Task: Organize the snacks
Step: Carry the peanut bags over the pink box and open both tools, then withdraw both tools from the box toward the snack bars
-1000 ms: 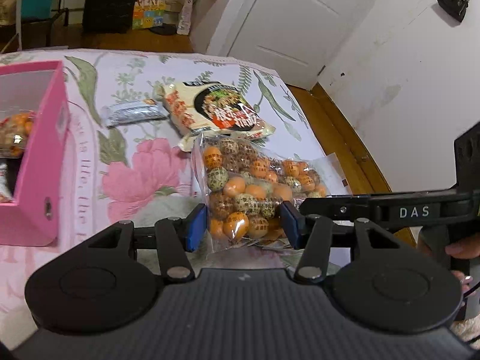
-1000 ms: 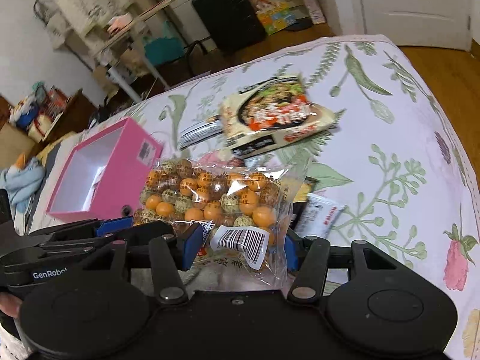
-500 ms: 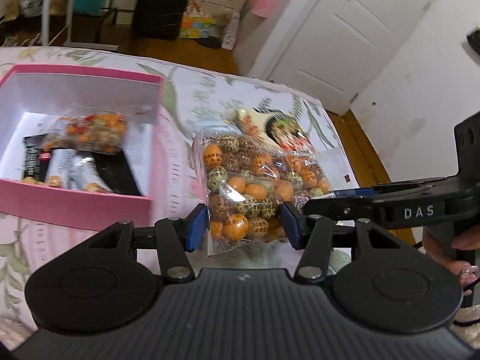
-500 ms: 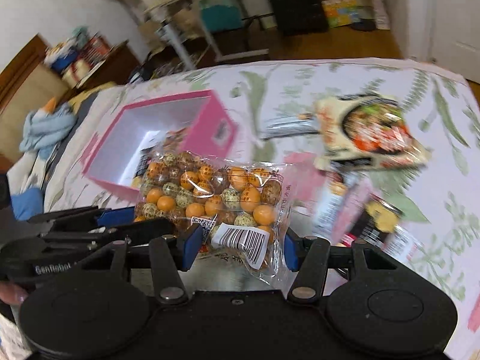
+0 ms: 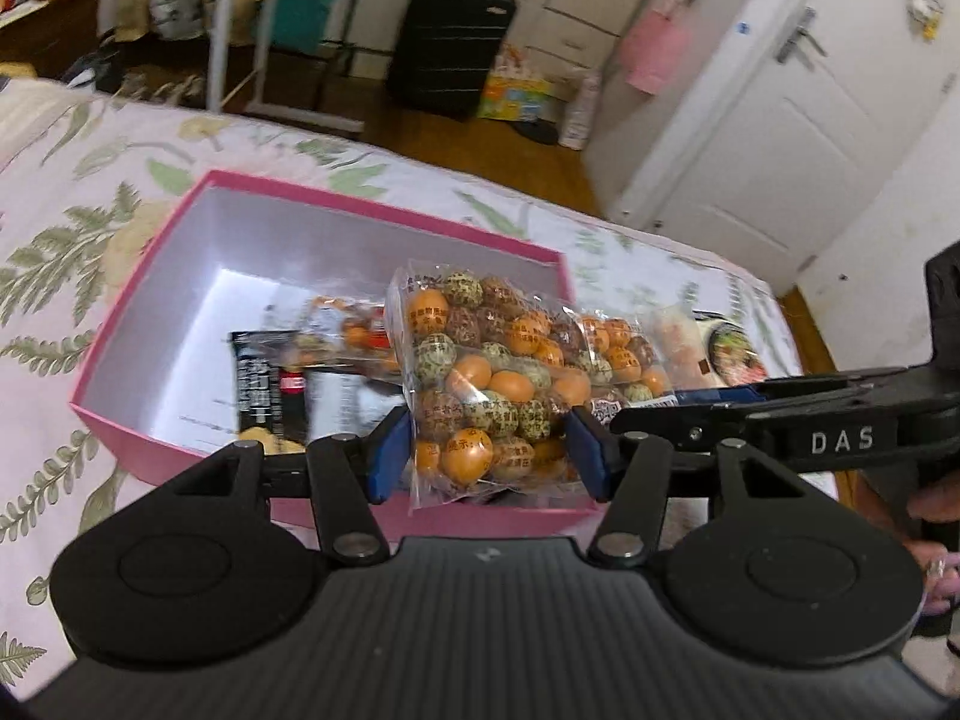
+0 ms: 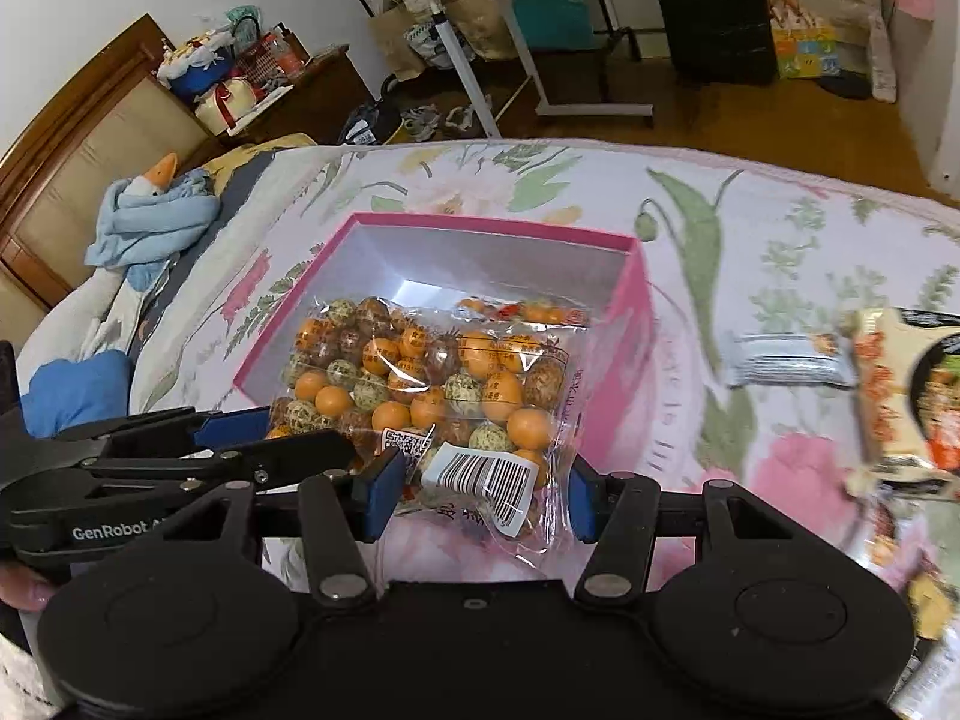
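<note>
**Bag of wrapped candy balls carried over the pink box**

The bed (image 6: 750, 222), spread with a floral sheet, serves as the work surface, and everything lies on it. The largest thing on it is the open pink box (image 5: 198, 198), white inside, set near the middle, which looks like the place where the snacks are being gathered. Already lying on its floor are a black snack packet (image 5: 261, 378) and a smaller bag of similar candy (image 5: 348, 330) toward the far wall.

Above the box's near edge hangs a clear bag of orange, green and brown candy balls (image 5: 498, 384), its barcode label (image 6: 483, 474) turned toward the right camera. It is a wide, floppy bag, which is probably why both tools carry it together, one at each end. The left tool (image 5: 489, 450) has the bag between its blue pads, and its jaws have just been opening, so its hold looks to be loosening over the box. The right tool (image 6: 480, 486) is clenched on the opposite, labelled end.

Still out on the sheet to the right of the box are a noodle packet (image 6: 906, 396) and a small silver bar wrapper (image 6: 786, 360), both apparently waiting their turn.
</note>
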{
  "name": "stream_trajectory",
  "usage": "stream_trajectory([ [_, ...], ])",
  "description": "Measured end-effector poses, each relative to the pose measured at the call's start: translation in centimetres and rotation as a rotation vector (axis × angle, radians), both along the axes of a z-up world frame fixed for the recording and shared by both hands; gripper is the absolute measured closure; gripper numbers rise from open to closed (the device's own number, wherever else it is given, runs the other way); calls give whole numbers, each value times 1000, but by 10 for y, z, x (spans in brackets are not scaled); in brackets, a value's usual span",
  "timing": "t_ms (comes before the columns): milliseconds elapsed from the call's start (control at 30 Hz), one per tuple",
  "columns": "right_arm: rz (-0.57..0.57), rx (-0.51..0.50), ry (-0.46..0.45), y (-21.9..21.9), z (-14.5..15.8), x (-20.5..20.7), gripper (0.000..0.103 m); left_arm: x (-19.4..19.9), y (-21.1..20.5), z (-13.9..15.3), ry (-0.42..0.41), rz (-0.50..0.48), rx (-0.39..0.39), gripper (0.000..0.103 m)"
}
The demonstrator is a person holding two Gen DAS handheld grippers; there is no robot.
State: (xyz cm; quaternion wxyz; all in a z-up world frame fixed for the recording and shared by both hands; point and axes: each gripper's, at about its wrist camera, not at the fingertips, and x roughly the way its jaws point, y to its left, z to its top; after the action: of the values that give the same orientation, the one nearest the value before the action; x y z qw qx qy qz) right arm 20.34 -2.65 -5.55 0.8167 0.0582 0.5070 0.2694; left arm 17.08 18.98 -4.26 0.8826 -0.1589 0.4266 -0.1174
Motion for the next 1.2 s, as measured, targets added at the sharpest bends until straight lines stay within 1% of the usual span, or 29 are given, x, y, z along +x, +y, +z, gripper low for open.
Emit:
stream_trajectory([
  [133,7,-44,3,23,-12,9,42,9,9,-16,17,50,16,47],
  [267,-14,-27,11,34,-26,18,42,14,13,-26,4,89,66,46],
  [300,-11,-26,7,36,-30,20,40,15,14,-28,7,106,82,46],
  [333,-9,-28,4,37,-32,21,36,15,13,-29,-2,117,114,45],
  [367,-5,-37,-5,39,-33,19,36,13,10,-28,-21,120,157,45],
  [433,25,-63,-55,43,-29,10,33,6,3,-23,-71,126,242,41],
  [467,44,-72,-82,42,-25,4,31,3,0,-20,-93,121,254,39],
  [533,66,-72,-121,35,-12,-9,31,-4,-3,-12,-116,121,235,38],
  [667,71,7,-193,-8,19,-43,30,-18,-15,4,-152,91,185,38],
  [767,-5,29,-256,-53,36,-66,29,-25,-36,17,-177,41,165,38],
  [833,-64,19,-294,-80,42,-78,28,-30,-54,23,-177,-10,127,40],
  [900,-117,-21,-326,-105,44,-91,28,-32,-74,26,-172,-66,90,40],
  [967,-178,-34,-338,-128,41,-102,28,-31,-97,25,-165,-117,59,41],
  [1067,-252,-13,-341,-162,33,-117,28,-31,-135,17,-156,-190,62,42],
  [1133,-275,-34,-357,-178,26,-127,28,-31,-158,8,-148,-231,65,46],
  [1200,-297,-75,-368,-190,18,-135,28,-31,-182,-3,-129,-270,64,49],
])
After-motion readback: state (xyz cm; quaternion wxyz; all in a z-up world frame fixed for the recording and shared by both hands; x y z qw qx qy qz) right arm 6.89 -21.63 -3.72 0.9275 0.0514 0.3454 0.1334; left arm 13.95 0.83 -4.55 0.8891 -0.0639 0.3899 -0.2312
